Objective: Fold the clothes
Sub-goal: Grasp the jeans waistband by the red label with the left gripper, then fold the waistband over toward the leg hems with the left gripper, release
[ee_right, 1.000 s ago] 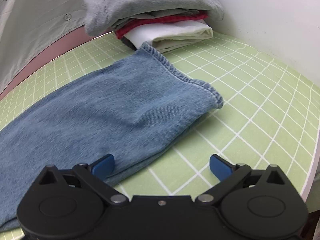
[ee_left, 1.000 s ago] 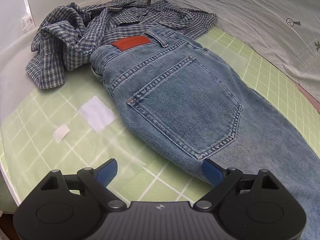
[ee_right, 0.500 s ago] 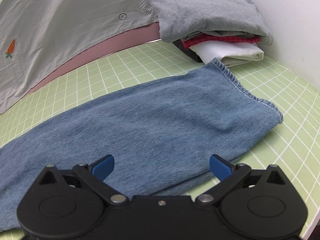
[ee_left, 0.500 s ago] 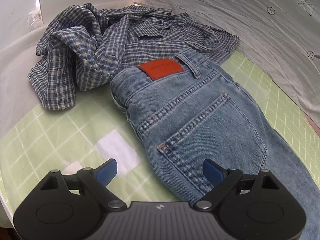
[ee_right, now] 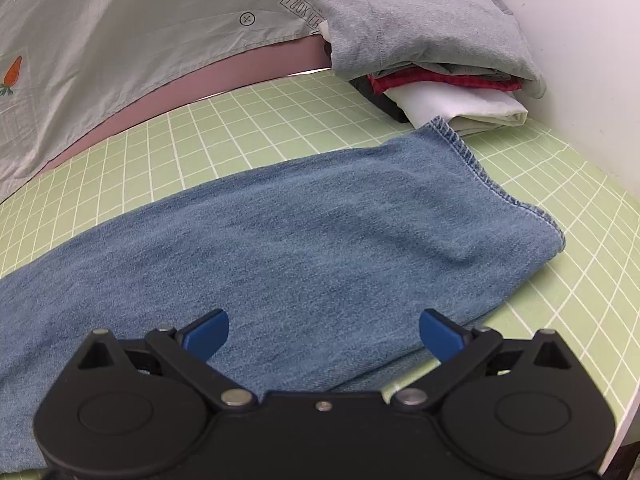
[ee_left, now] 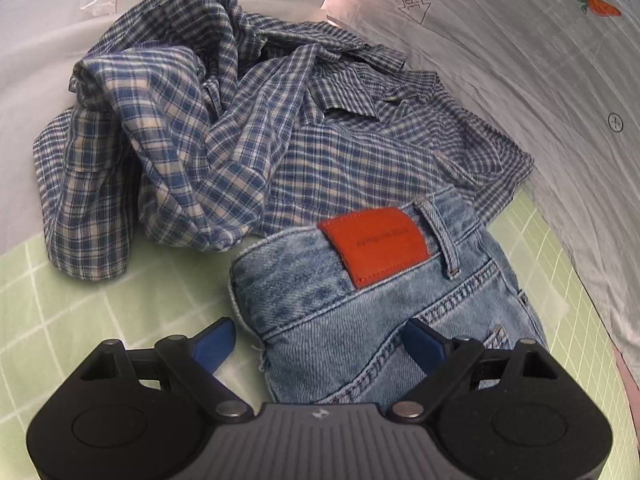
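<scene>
- Lying flat along the green gridded worktop (ee_right: 280, 120), the light blue jeans (ee_left: 392, 304) fill the lower middle of both views, waistband end in the left wrist view and leg hem (ee_right: 492, 184) at the right of the right wrist view.
- The left tool (ee_left: 318, 340) sits low over the waistband corner, its blue fingers (ee_left: 212, 342) spread wide apart and gripping nothing; one is over the worktop, the other over denim.
- A red-brown leather patch (ee_left: 376, 244) shows at frame centre beside a belt loop.
- A crumpled blue plaid shirt (ee_left: 224, 128) fills the upper left, touching the waistband.
- The right tool (ee_right: 324, 330) hovers over the lower leg, fingers wide apart and empty.
- A folded stack (ee_right: 432, 52), grey garment over red and white ones, sits at the upper right, just beside the hem.
- A grey printed sheet (ee_right: 120, 40) covers the upper left.
</scene>
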